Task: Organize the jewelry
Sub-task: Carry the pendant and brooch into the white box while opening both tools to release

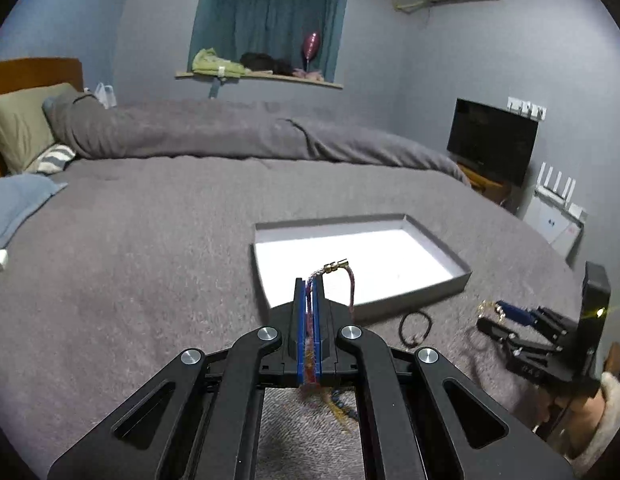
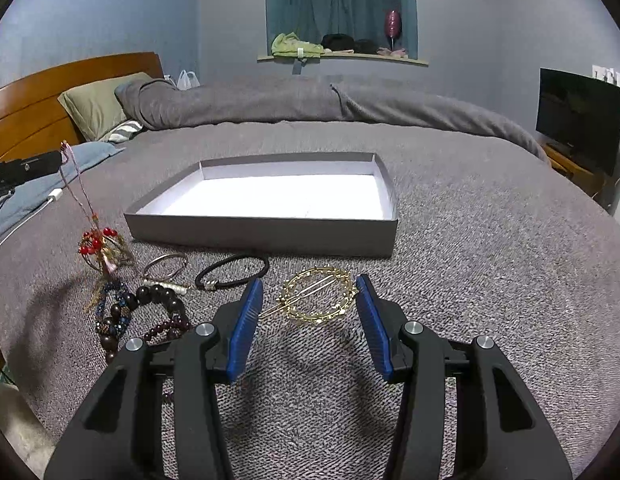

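My left gripper (image 1: 308,280) is shut on a pink braided cord (image 1: 352,286) with a gold clasp, held above the bed just before the grey box's near-left corner. In the right wrist view the cord (image 2: 75,184) hangs from that gripper with its red-bead pendant (image 2: 98,245) near the blanket. The shallow grey box (image 1: 430,240) with a white floor lies open and empty, also in the right wrist view (image 2: 261,232). My right gripper (image 2: 310,294) is open, low, with a gold wreath hair clip (image 2: 320,296) between its fingertips. It shows in the left wrist view (image 1: 494,318) too.
On the blanket left of the clip lie a black hair tie (image 2: 231,270), a silver bangle (image 2: 165,266) and dark bead bracelets (image 2: 149,312). The hair tie shows in the left wrist view (image 1: 416,326). Pillows (image 2: 97,106) and a rolled duvet (image 2: 310,100) lie behind; a TV (image 2: 578,116) stands right.
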Action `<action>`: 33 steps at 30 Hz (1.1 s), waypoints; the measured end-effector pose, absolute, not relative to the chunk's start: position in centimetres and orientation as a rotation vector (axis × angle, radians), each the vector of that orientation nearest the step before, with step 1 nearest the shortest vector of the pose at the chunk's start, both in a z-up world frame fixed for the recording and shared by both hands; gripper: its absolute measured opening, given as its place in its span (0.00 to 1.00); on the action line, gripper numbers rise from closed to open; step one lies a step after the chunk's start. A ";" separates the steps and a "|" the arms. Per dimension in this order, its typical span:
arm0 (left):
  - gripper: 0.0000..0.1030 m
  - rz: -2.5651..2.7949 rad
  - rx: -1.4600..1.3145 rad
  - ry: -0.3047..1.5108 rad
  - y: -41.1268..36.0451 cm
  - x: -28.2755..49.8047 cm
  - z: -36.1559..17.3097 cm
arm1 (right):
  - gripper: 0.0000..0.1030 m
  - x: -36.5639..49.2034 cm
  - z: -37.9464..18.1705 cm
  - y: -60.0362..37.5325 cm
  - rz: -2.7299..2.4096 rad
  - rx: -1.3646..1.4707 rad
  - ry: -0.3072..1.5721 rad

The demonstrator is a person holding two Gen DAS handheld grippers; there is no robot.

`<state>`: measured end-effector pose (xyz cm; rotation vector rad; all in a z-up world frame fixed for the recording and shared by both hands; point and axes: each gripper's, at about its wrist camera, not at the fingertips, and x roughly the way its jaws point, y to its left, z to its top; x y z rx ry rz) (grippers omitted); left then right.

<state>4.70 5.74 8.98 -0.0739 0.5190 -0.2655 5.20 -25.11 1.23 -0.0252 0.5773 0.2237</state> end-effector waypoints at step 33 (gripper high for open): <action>0.06 -0.290 0.096 0.844 2.6 6.6 0.5 | 0.47 4.8 0.6 -25.2 0.241 -0.036 0.603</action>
